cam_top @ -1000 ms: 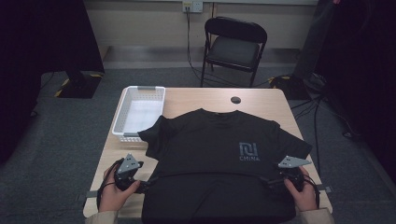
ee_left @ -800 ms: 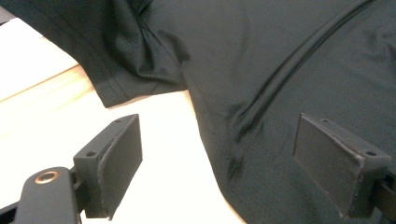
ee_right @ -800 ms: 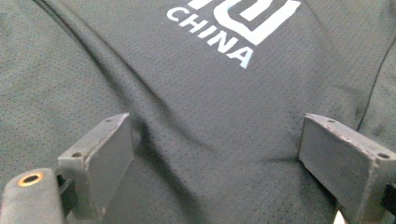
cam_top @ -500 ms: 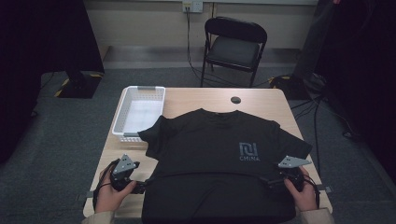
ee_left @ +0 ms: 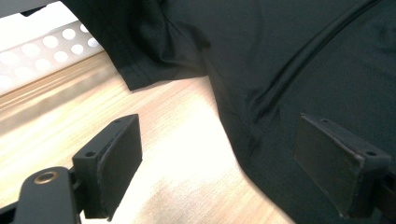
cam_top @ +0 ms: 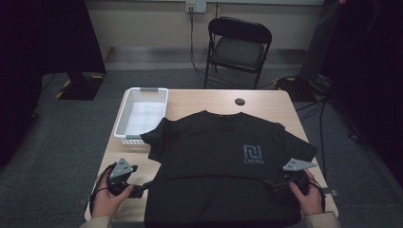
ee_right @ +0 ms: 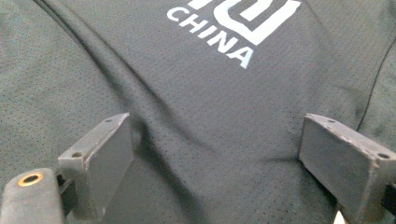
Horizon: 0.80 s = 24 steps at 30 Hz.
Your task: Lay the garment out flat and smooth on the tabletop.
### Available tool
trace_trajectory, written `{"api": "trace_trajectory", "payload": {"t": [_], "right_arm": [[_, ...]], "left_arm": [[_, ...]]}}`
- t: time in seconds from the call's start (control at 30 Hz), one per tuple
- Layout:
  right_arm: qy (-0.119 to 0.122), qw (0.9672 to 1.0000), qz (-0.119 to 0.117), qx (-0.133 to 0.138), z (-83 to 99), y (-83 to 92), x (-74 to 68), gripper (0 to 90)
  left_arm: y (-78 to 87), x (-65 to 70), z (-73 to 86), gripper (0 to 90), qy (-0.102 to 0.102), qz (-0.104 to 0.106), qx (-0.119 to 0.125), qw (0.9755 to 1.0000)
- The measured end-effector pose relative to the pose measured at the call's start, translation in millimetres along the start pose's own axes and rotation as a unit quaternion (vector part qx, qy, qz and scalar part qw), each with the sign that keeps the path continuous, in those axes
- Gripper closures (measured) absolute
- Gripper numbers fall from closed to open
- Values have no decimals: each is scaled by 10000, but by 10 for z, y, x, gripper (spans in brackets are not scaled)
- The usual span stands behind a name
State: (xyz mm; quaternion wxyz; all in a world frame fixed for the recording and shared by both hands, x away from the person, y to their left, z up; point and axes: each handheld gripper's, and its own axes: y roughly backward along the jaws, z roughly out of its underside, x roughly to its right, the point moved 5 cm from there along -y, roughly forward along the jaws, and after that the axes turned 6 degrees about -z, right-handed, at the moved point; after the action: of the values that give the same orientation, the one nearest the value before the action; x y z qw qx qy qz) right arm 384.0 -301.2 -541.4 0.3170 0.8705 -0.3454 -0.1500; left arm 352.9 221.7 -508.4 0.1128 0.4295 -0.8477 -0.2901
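Flat lies the black T-shirt (cam_top: 223,161) (grey CHINA logo), both grippers' fingers spread wide.

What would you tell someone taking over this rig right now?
Left gripper: open, at the black T-shirt's left edge, one jaw over bare table, gripping nothing.
Right gripper: open, over the shirt's right side below the CHINA logo, gripping nothing.
Shirt lies front up; its left sleeve reaches the white basket.
Done: a crease runs across between the grippers.
Left: probably grip both sides and fold.
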Motion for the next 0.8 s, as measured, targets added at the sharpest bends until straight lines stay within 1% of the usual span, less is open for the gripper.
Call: {"api": "trace_trajectory", "payload": {"t": [0.17, 0.3, 0.5, 0.8], "right_arm": [[-2, 10000, -1, 0, 0, 0, 0, 100], [-2, 10000, 0, 0, 0, 0, 0, 100], [4, 10000, -3, 1, 0, 0, 0, 99], [7, 10000, -8, -1, 0, 0, 0, 98]], "left_arm": [[29, -39, 30, 155, -2, -25, 7, 10000], [51, -70, 54, 154, 48, -61, 51, 10000], [68, -104, 106, 154, 43, -79, -22, 10000], [97, -143, 146, 154, 99, -120, -11, 9999]]}}
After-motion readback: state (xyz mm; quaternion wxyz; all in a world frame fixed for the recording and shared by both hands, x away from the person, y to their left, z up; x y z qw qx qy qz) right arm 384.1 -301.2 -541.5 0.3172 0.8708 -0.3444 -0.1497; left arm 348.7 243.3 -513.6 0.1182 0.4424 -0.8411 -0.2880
